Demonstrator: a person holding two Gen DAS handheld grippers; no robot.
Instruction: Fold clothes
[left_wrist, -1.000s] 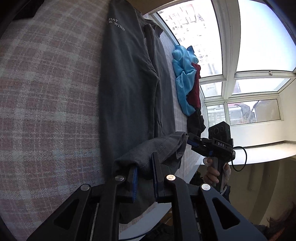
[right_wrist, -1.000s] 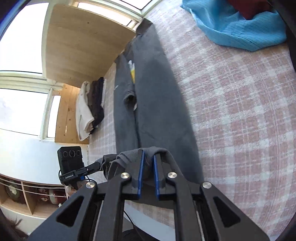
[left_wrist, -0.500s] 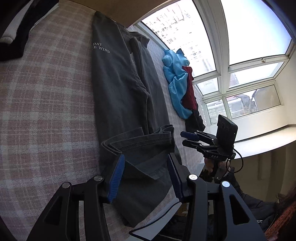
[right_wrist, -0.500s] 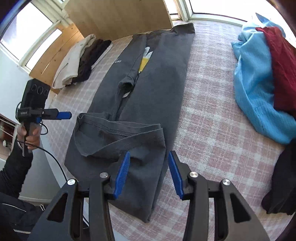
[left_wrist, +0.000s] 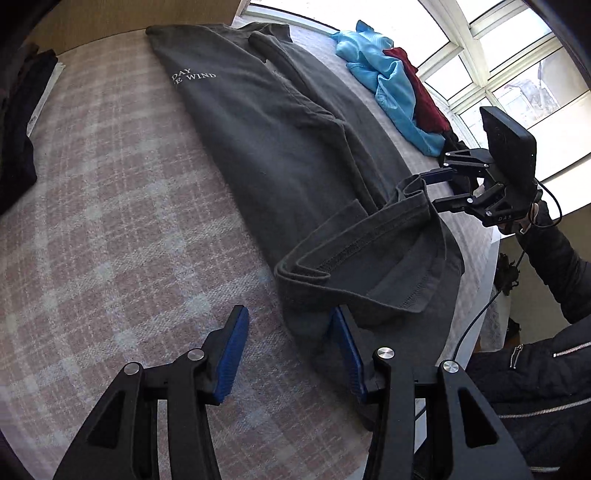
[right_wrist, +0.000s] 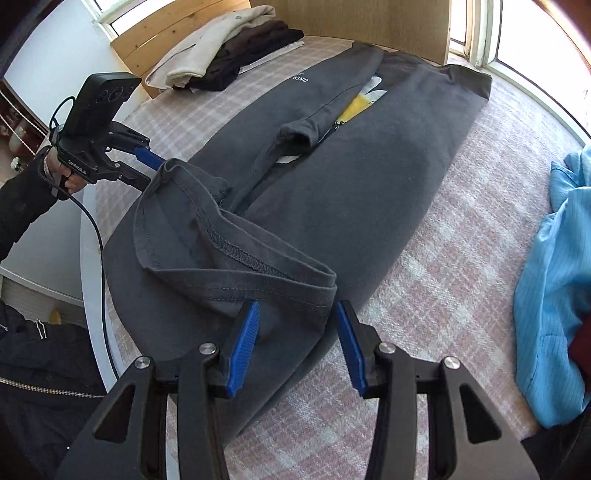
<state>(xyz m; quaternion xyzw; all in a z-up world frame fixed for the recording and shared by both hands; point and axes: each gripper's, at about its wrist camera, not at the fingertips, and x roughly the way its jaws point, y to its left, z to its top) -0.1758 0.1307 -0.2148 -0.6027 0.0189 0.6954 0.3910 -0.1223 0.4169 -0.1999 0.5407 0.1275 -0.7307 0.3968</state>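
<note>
Both my grippers, left and right, hang half open and empty over the grey shirt's folded-up hem.

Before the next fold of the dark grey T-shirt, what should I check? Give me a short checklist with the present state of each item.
1. Left tongs open and holding nothing: ok.
2. Right tongs open and holding nothing: ok.
3. Dark grey T-shirt folded into a long strip on the pink checked bed cover: ok.
4. Bottom hem laid flat: not ok, it is turned up and bunched.
5. Blue garment lying apart from the T-shirt: ok.
6. Underside free of creases: cannot tell.
</note>
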